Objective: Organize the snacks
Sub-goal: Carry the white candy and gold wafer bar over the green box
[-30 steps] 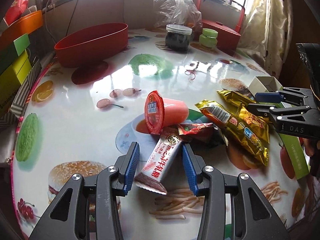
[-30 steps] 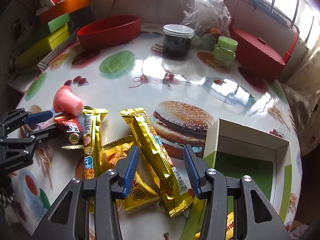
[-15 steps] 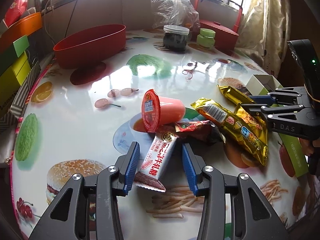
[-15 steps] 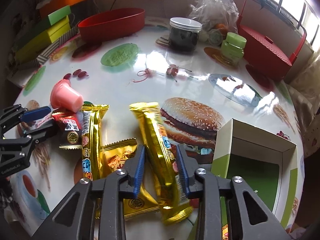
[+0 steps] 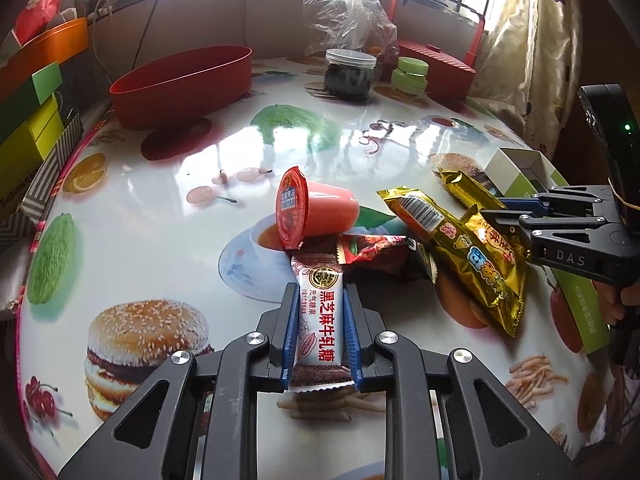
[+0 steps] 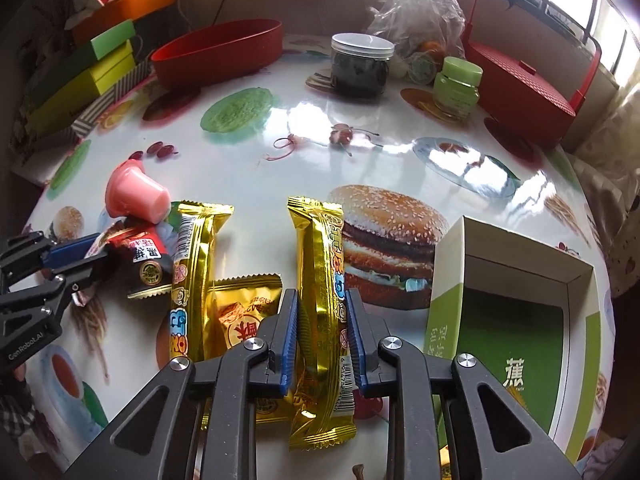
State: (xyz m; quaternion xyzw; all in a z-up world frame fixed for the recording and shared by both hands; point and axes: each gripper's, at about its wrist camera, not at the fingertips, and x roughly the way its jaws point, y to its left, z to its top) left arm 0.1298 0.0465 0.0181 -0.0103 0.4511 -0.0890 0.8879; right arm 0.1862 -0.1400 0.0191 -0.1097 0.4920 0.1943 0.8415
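In the left wrist view my left gripper (image 5: pixel 319 294) is shut on a white and red nougat bar (image 5: pixel 320 320), its blue pads pressing both long sides. A pink jelly cup (image 5: pixel 312 212) lies on its side just beyond, over a dark red snack packet (image 5: pixel 376 252). In the right wrist view my right gripper (image 6: pixel 322 296) is shut on a long gold bar (image 6: pixel 322 280). A second gold bar (image 6: pixel 192 276) and a small gold packet (image 6: pixel 244 312) lie to its left. The right gripper (image 5: pixel 504 210) also shows at the right of the left wrist view, over the gold bars.
An open green and white box (image 6: pixel 516 312) stands at the right. A red oval bowl (image 5: pixel 180 80), a dark jar (image 5: pixel 351 74), a green jar (image 5: pixel 409 75), a plastic bag (image 5: pixel 348 12) and a red basket (image 6: pixel 520 88) line the far side. Coloured boxes (image 6: pixel 96 76) stack at the left edge.
Both grippers have closed: the left on the nougat bar, the right on the long gold bar, which now lies straight between its pads. Neither hand has shifted much.
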